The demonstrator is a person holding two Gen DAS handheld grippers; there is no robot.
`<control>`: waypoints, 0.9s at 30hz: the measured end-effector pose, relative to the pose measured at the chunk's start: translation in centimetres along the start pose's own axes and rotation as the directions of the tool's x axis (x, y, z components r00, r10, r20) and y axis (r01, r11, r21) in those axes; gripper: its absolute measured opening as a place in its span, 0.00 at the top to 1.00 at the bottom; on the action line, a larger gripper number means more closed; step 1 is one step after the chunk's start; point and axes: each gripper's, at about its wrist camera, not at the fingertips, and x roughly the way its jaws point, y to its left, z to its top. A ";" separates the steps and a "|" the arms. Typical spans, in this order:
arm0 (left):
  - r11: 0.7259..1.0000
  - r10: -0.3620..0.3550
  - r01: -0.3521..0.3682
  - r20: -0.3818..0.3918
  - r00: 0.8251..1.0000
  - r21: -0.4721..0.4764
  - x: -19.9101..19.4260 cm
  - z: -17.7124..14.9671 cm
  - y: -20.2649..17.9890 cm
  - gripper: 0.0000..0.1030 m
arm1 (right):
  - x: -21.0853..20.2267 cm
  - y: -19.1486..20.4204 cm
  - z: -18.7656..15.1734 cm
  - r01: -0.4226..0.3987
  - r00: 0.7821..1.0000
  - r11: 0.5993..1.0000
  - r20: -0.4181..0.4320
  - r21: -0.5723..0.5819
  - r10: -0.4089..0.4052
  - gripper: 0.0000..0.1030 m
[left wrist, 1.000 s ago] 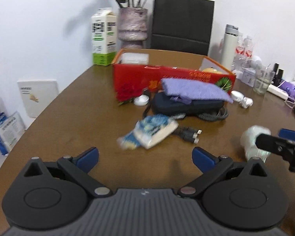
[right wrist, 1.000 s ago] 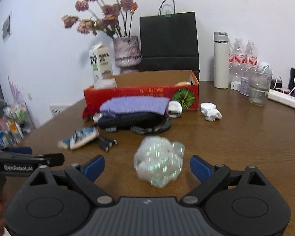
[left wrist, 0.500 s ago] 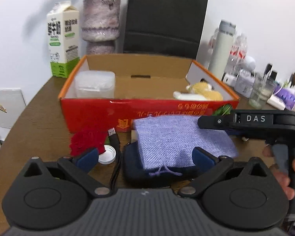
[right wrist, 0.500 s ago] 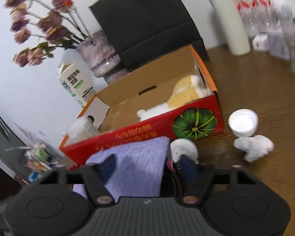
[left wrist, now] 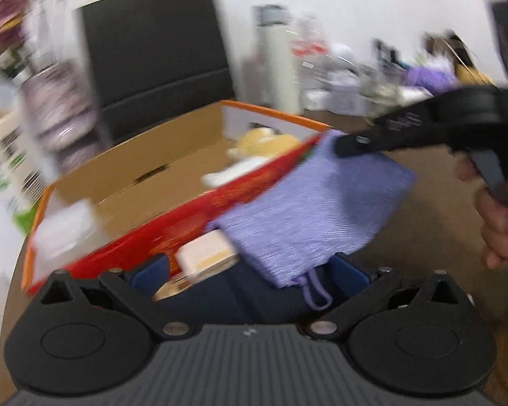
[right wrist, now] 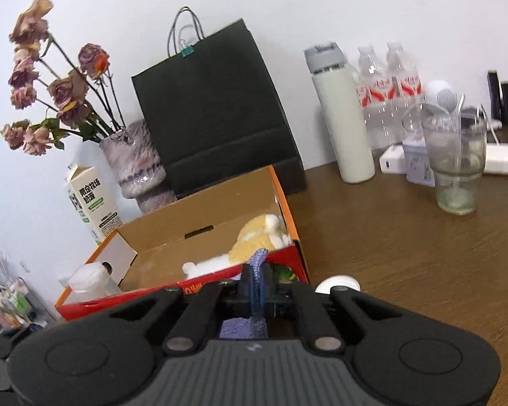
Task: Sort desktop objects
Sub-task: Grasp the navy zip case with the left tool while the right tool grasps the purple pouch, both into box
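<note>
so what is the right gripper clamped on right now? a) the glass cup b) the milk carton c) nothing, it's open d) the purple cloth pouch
d: the right gripper has its fingers closed on a fold of the purple cloth pouch, and the left wrist view shows that pouch lifted at its corner beside the red box.

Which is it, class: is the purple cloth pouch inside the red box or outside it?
Outside. The right gripper has its jaws shut on the purple pouch, which hangs in front of the red box; the left view is blurred.
</note>
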 end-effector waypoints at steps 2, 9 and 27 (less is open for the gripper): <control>0.999 -0.019 0.020 -0.008 1.000 0.048 0.0 -0.2 -1.1 0.00 | 0.3 -0.4 0.0 0.013 1.000 1.000 -0.004 0.007 -0.013 0.97; 0.998 0.053 -0.051 -0.077 0.996 0.020 1.1 -1.3 -1.7 0.04 | -0.5 -1.7 0.3 0.020 1.000 0.999 0.017 0.039 -0.021 0.97; 0.960 0.280 -0.281 0.058 0.958 -0.007 -4.5 -1.1 -4.9 0.73 | 2.8 -3.2 -1.8 -0.094 0.973 0.981 -0.194 0.170 0.127 0.98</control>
